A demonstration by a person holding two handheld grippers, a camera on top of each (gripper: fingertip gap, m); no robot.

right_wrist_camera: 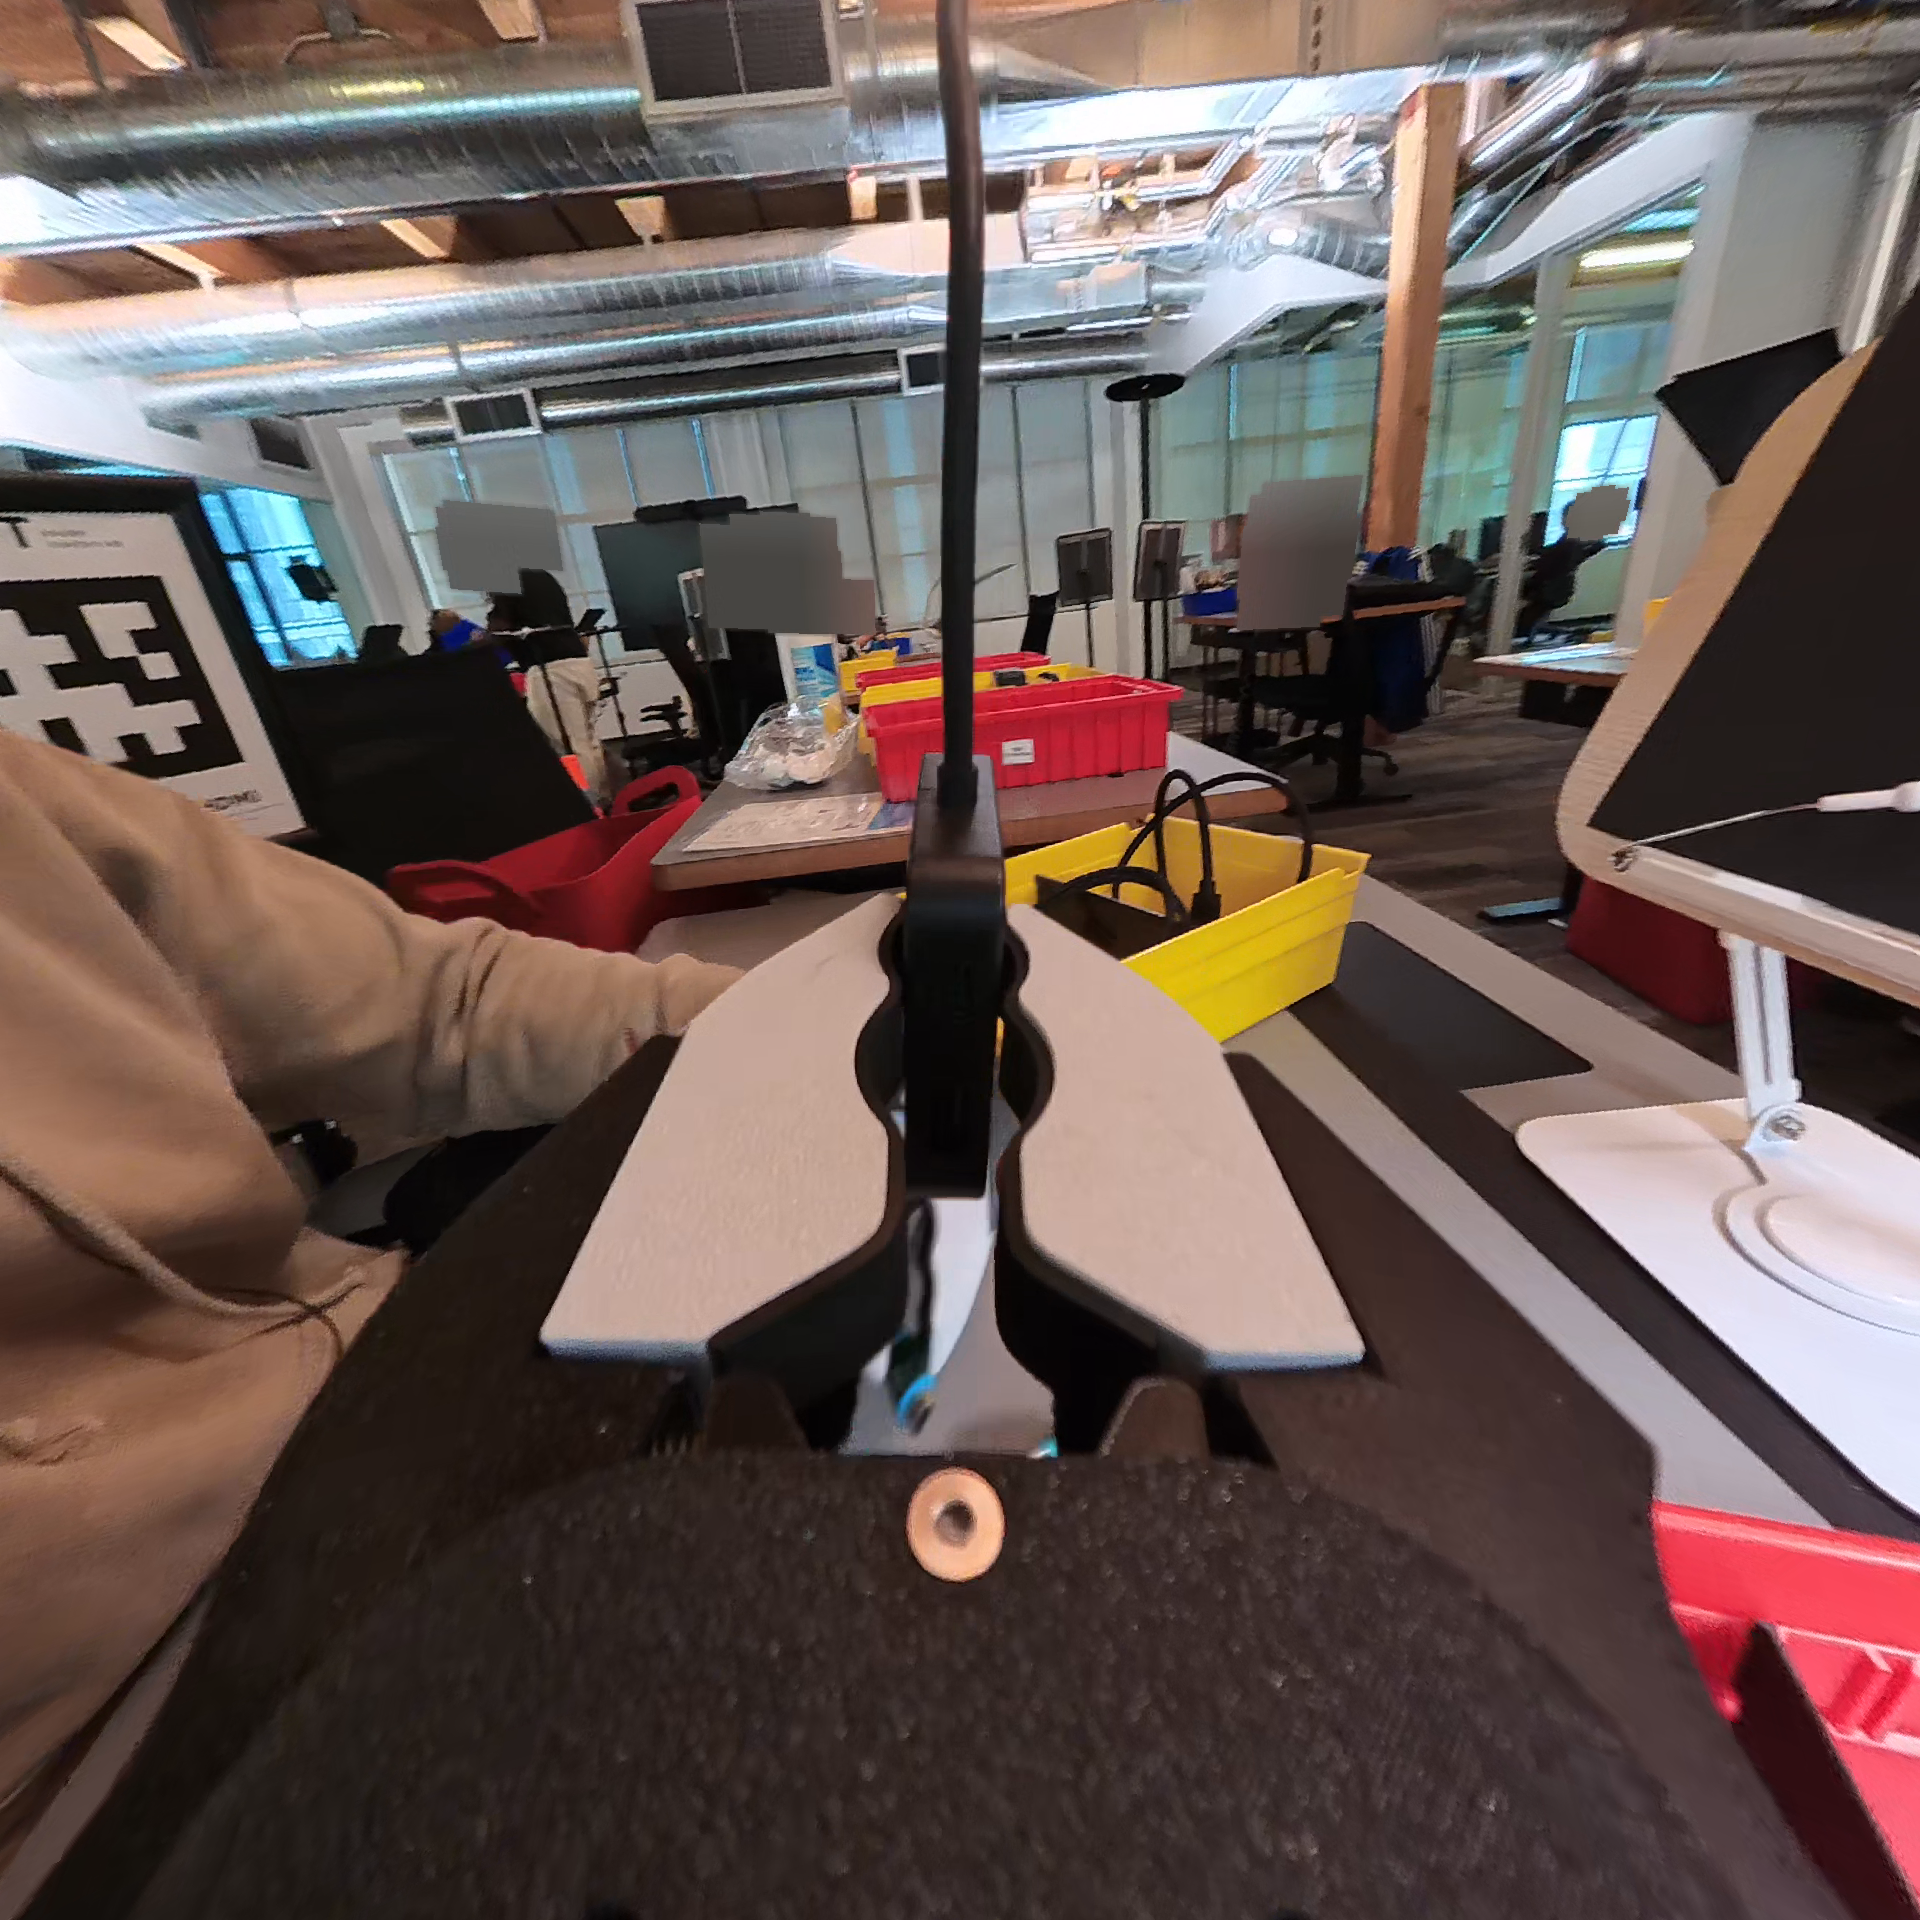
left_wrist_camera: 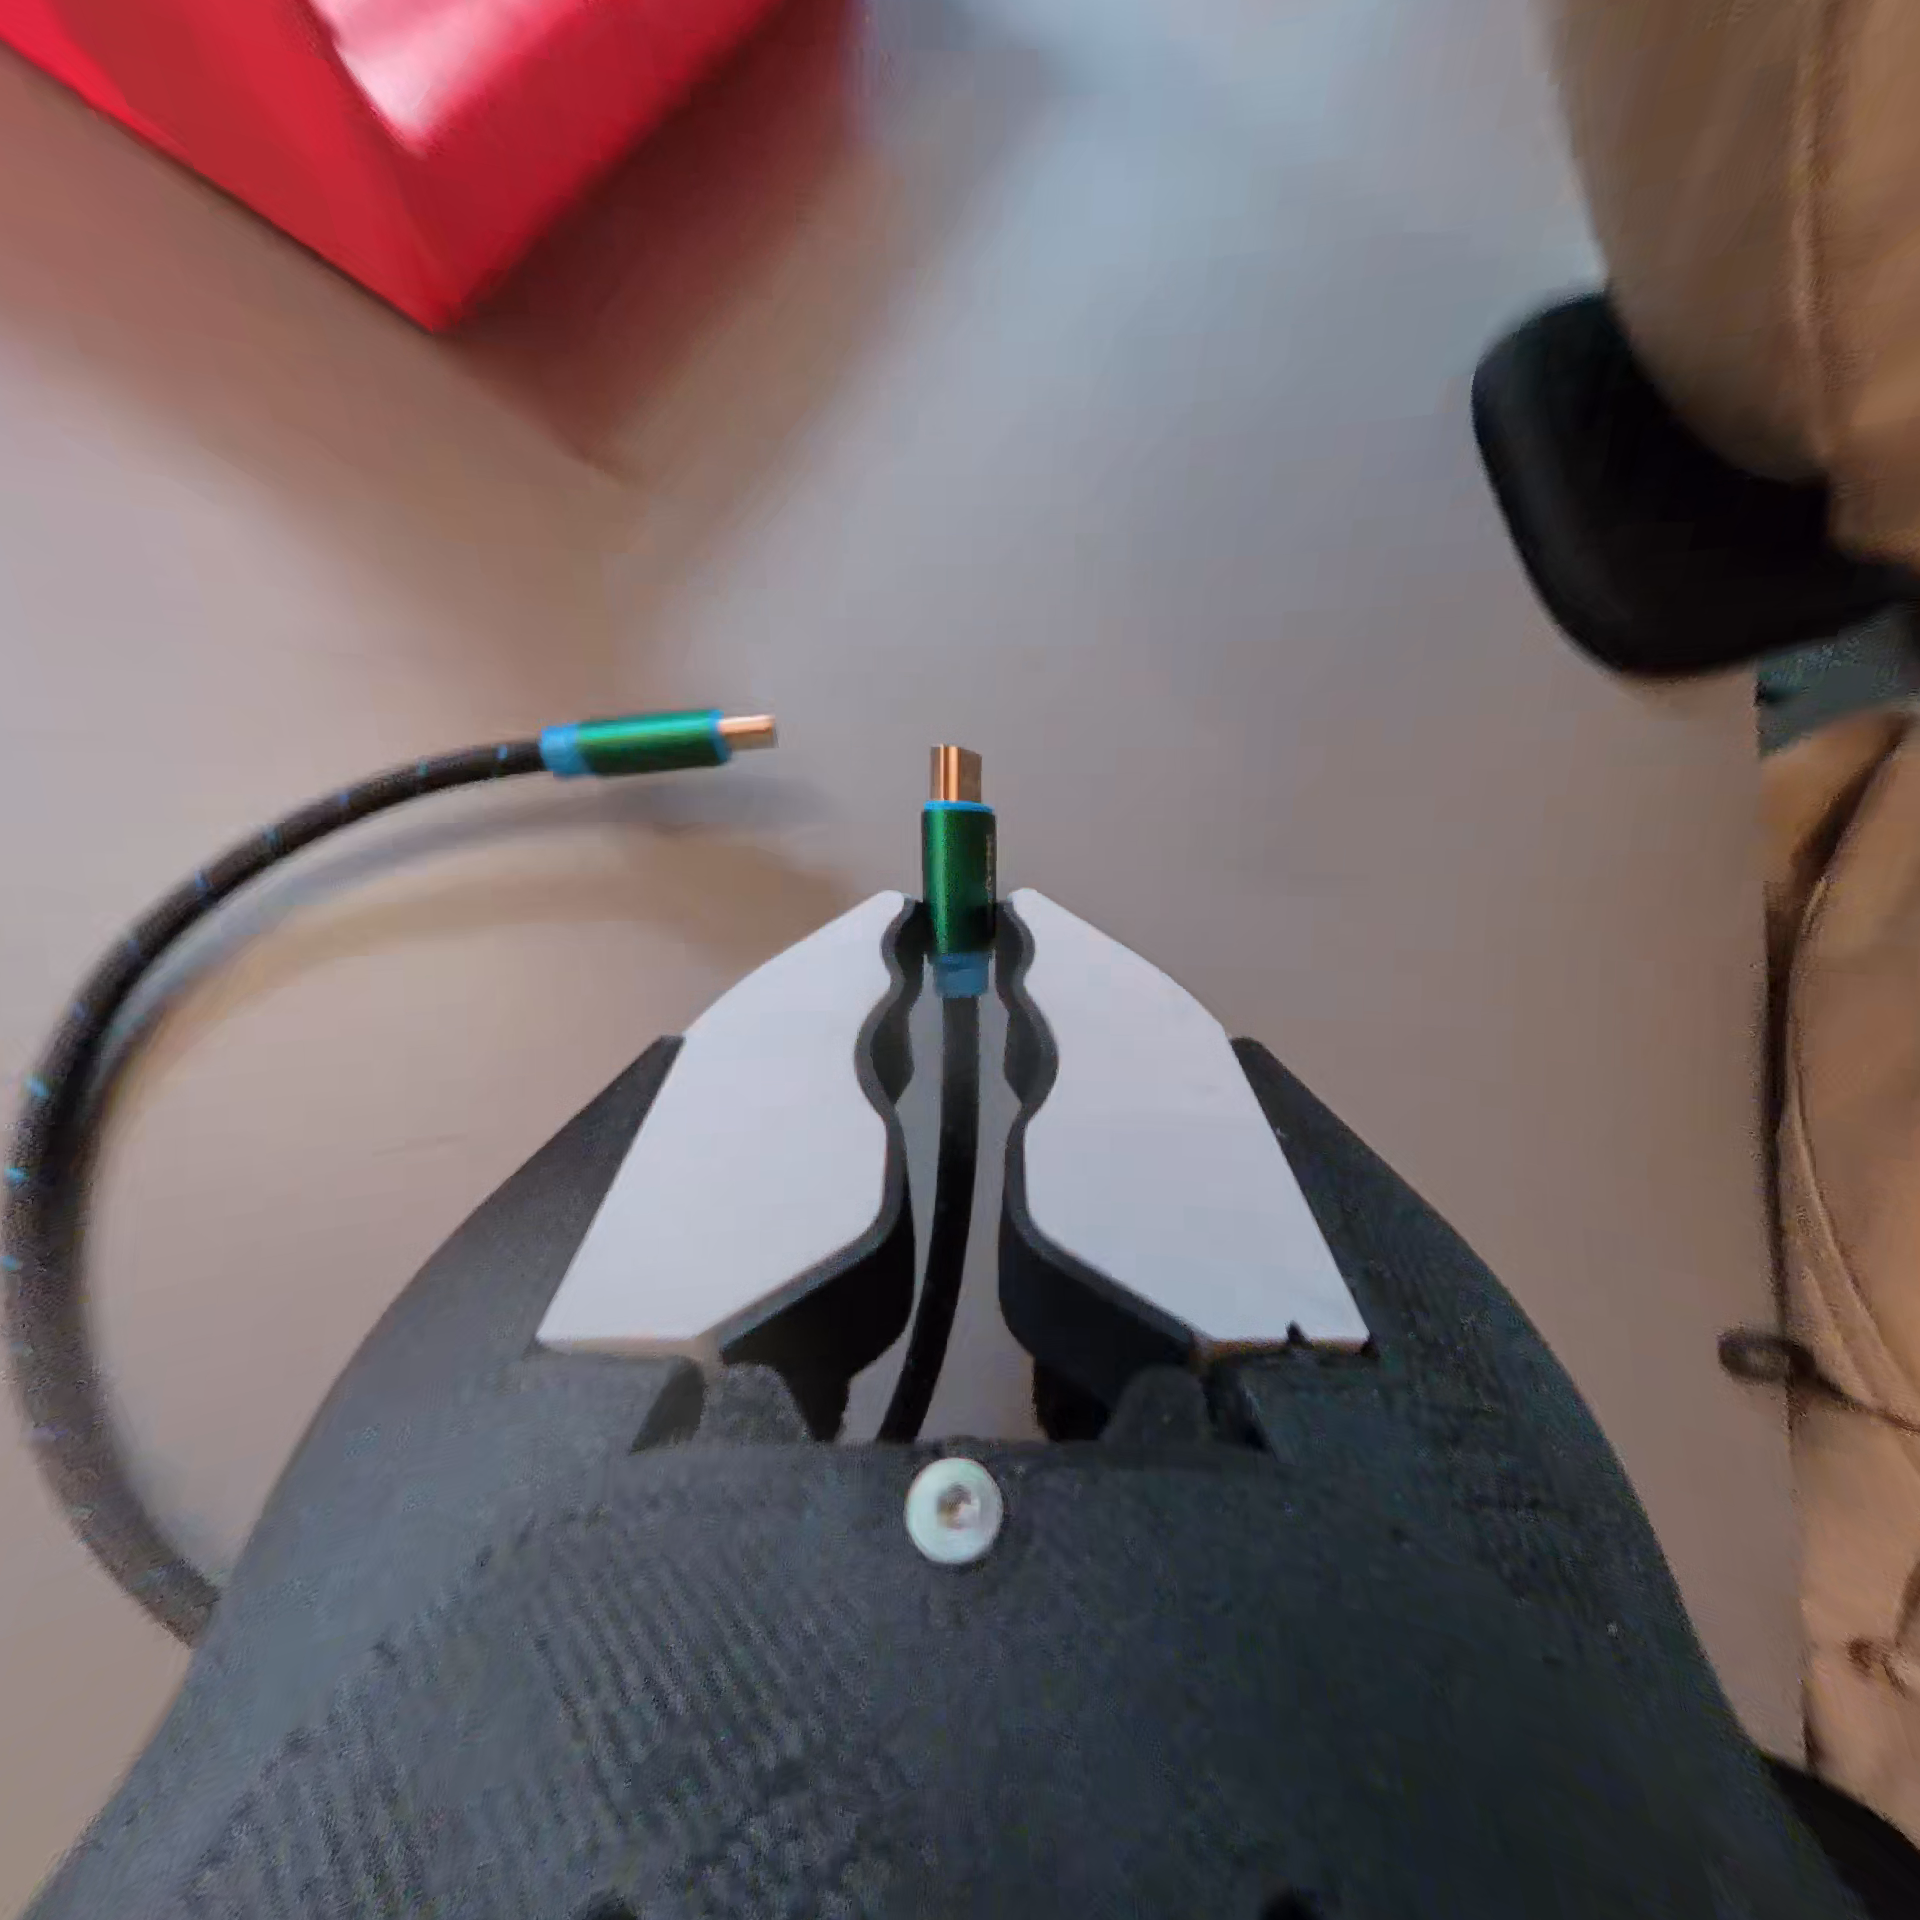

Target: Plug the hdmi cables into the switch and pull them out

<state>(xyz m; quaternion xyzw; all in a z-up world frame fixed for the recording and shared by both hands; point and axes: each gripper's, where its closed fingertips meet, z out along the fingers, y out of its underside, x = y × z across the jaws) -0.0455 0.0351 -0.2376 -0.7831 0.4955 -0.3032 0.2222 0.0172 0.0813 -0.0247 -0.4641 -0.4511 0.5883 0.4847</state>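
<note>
My left gripper (left_wrist_camera: 958, 902) is shut on a green HDMI plug (left_wrist_camera: 958, 883) with a copper tip that points forward, held above the grey table; its black cable runs back between the fingers. A second green plug (left_wrist_camera: 655, 742) on a black braided cable (left_wrist_camera: 94, 1039) lies on the table to the left. My right gripper (right_wrist_camera: 954, 914) is shut on the black switch (right_wrist_camera: 951, 997), held upright on edge in the air. The switch's own black cable (right_wrist_camera: 958, 416) rises from its far end to the top of the view. No plug sits in the switch that I can see.
A red box (left_wrist_camera: 343, 125) lies at the far left of the left wrist view. A person's beige sleeve (left_wrist_camera: 1829, 935) and a black object (left_wrist_camera: 1642, 488) are at the right. In the right wrist view a yellow bin (right_wrist_camera: 1236, 914) with cables, a white lamp base (right_wrist_camera: 1766, 1226) and a red bin (right_wrist_camera: 1808, 1642) stand nearby.
</note>
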